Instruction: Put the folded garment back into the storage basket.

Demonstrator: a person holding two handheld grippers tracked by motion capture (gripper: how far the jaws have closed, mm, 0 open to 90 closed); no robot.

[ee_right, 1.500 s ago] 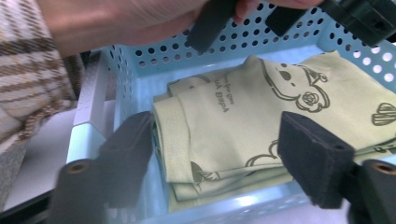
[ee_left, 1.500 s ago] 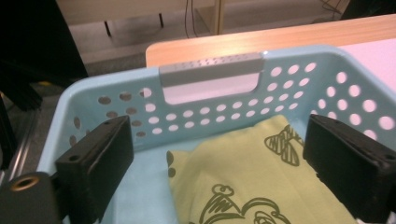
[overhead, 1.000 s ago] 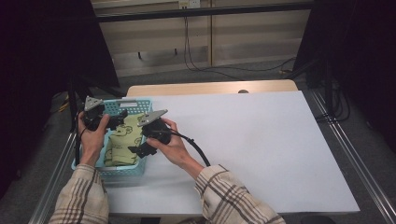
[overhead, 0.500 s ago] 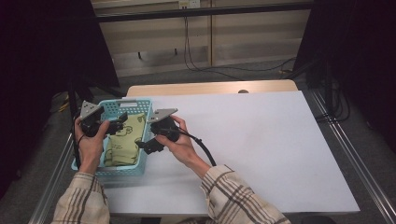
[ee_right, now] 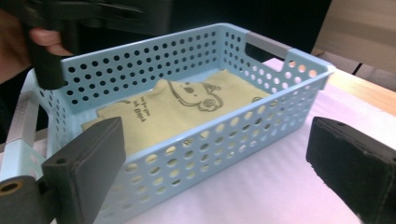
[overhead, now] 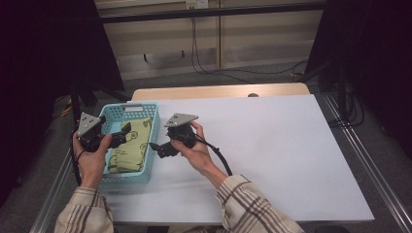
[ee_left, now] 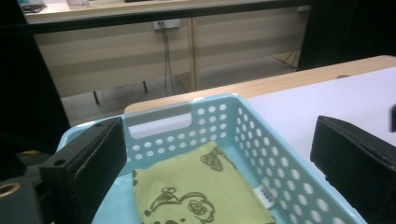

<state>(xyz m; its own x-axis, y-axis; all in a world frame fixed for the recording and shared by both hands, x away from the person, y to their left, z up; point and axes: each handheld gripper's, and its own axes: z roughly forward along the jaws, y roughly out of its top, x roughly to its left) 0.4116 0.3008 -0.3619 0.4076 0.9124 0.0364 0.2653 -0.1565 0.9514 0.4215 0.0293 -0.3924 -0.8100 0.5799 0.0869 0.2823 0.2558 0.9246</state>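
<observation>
Here we hold both tools spread wide and empty: the left tool (overhead: pixel 127 131) over the basket (overhead: pixel 145 110), the right tool (overhead: pixel 154 148) beside it. The green cloth (overhead: pixel 130 150) lies folded inside, on the white surface (overhead: pixel 291 145)

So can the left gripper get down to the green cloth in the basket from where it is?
Probably yes: the left gripper is open above the green cloth, and the basket has nothing over it.

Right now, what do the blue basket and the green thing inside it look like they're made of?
The basket looks like molded plastic, light blue with a slight sheen: rigid perforated walls and cut-out handles. The green thing seems to be soft matte fabric, probably cotton, folded flat with a dark cartoon print and a small sewn tag.
</observation>
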